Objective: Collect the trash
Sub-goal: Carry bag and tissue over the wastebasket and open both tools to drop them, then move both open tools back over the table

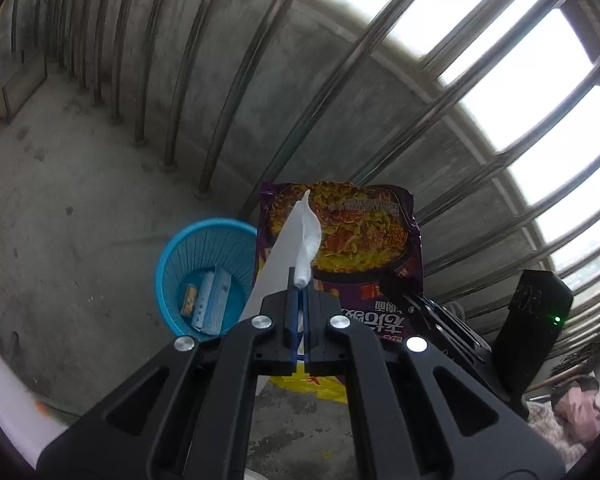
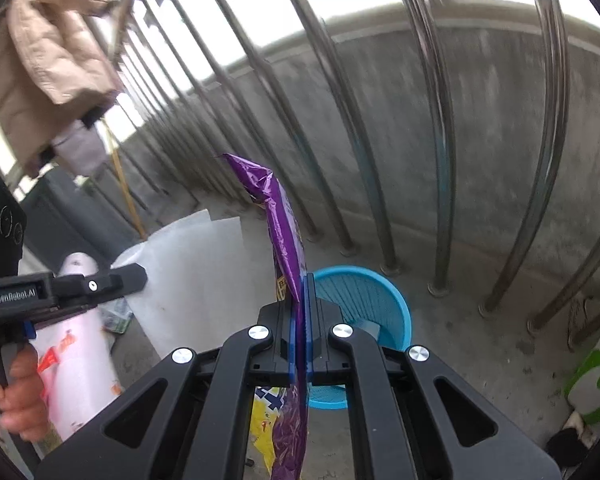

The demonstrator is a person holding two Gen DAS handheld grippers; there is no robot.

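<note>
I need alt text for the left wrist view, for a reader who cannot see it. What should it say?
The left gripper is shut on a twisted white tissue, held above a concrete floor. Just behind it hangs a purple noodle packet, and to the left a blue basket stands on the floor with small boxes inside. Metal railing bars line the wall behind.

I see matt black plastic on the left gripper [image 1: 299, 280], with shiny metal rivets and blue pads pinching soft white tissue paper [image 1: 307, 236]. The noodle packet [image 1: 352, 228] in my right gripper [image 2: 303, 292] is glossy purple film, creased. The bin [image 1: 204, 276] is smooth blue ribbed plastic. The floor [image 1: 80, 200] is rough, stained concrete; the railing bars [image 2: 440, 120] are polished metal.
</note>
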